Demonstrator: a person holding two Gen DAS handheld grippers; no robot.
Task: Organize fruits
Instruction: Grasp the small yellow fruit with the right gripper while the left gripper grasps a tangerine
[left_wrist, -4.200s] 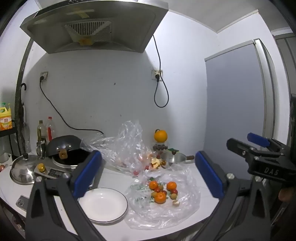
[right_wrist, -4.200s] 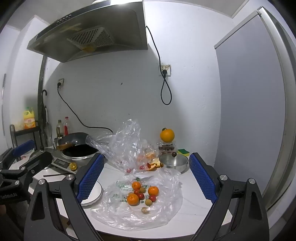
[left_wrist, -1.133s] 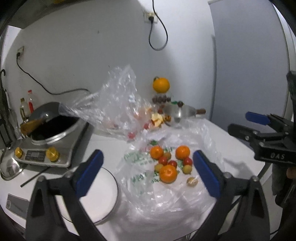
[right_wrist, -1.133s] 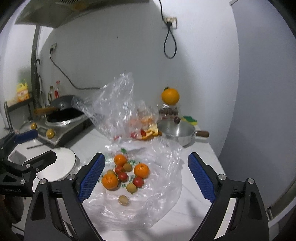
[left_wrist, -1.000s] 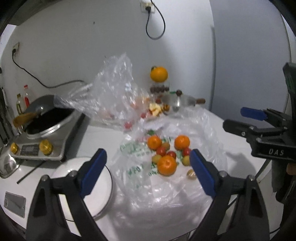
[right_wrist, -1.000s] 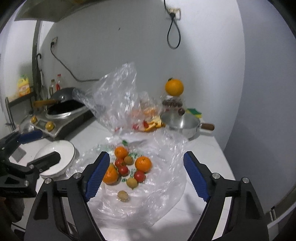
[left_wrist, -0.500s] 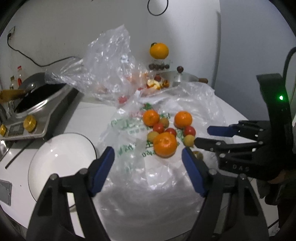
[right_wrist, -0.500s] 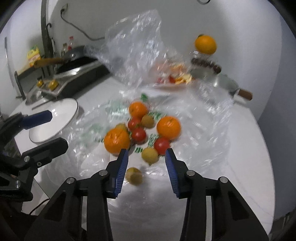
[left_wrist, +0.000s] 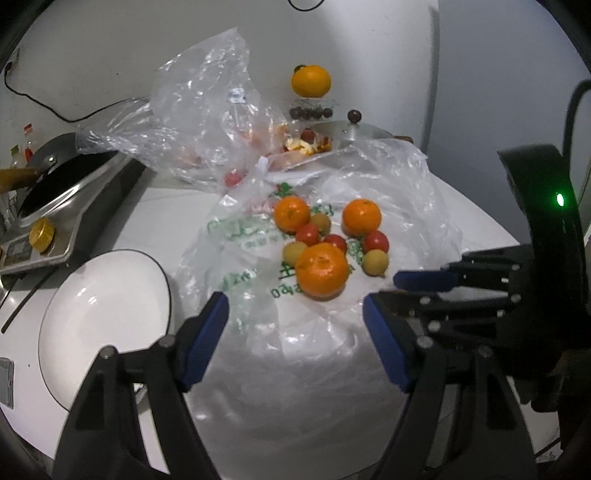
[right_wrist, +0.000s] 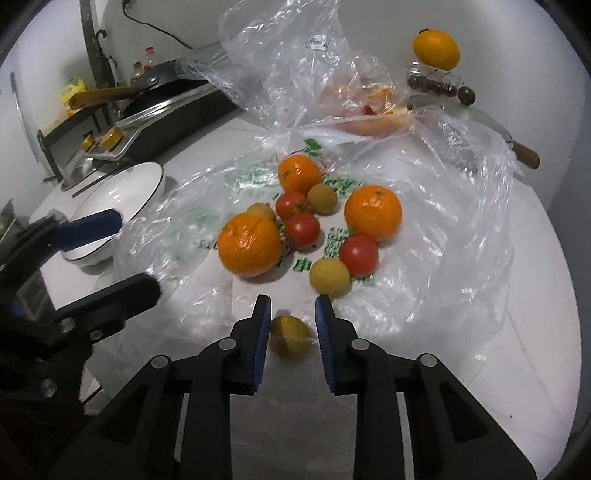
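The right tool (right_wrist: 290, 317) has just closed on the lone yellow fruit (right_wrist: 288, 334) at six o'clock of the pile. Lift straight, gently, toward the plate (right_wrist: 122, 192). The left tool (left_wrist: 295, 317) hangs spread.

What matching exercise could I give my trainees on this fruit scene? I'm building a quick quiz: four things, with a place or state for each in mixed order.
Things:
1. right tool
2. left tool
3. white plate
4. lone orange

States:
A. open, nothing between its pads
B. bare, left of the plastic sheet
C. closed around a small yellow fruit
D. perched at the back by the wall

Pairs: 1-C, 2-A, 3-B, 4-D
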